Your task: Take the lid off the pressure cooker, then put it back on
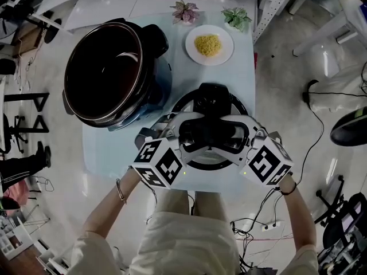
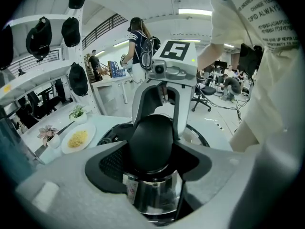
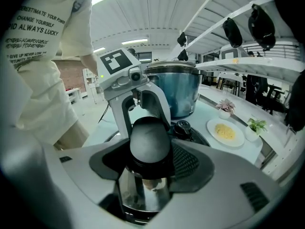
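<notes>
The open pressure cooker (image 1: 112, 73) stands at the table's left with its dark pot showing. Its round lid (image 1: 213, 99) is to the right of the cooker, low over the table or on it; I cannot tell which. My left gripper (image 1: 192, 132) and right gripper (image 1: 232, 132) meet over the lid's near half from either side. Each is shut on the lid's black handle (image 2: 151, 144), which fills the jaws in the right gripper view too (image 3: 149, 140). The shiny lid metal shows under the handle in both gripper views.
A white plate (image 1: 209, 44) of yellow food sits at the table's back, with two small potted plants (image 1: 184, 10) (image 1: 237, 17) behind it. The light blue table (image 1: 103, 148) is small, and its front edge lies close under my hands. Cables run over the floor at right.
</notes>
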Motion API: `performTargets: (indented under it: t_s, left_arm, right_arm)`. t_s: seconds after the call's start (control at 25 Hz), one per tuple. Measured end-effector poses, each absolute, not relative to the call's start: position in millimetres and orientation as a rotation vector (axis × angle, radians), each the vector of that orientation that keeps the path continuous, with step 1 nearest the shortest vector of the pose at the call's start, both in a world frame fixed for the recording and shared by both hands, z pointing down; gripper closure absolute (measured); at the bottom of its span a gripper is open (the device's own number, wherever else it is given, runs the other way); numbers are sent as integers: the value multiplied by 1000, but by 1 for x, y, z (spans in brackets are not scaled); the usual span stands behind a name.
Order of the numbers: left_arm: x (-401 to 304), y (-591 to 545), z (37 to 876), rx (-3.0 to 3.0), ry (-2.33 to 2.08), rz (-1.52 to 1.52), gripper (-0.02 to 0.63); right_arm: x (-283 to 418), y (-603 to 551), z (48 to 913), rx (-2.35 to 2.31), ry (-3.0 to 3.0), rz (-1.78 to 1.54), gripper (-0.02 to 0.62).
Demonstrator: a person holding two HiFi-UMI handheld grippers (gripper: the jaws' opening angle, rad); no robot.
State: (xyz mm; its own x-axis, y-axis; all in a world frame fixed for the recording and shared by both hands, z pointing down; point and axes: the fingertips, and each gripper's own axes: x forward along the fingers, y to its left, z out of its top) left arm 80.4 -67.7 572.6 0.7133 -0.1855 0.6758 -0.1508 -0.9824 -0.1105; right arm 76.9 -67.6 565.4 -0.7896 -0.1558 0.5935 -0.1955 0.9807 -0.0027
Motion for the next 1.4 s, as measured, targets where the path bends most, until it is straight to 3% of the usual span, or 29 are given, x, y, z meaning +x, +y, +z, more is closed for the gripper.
performTargets:
  t_s: [0.52, 1.12, 1.4]
  left_arm:
    - [72, -70, 577, -2949, 571, -1092, 314]
    - [46, -50, 564, -3088, 1229, -875, 314]
    - [33, -43, 528, -3078, 1333, -733, 335]
  right_arm:
    - [79, -67, 574, 330, -2436, 280, 325]
    - [109, -60, 566, 934, -2419, 467, 327]
    - [124, -50, 530, 1096, -2447, 519, 411]
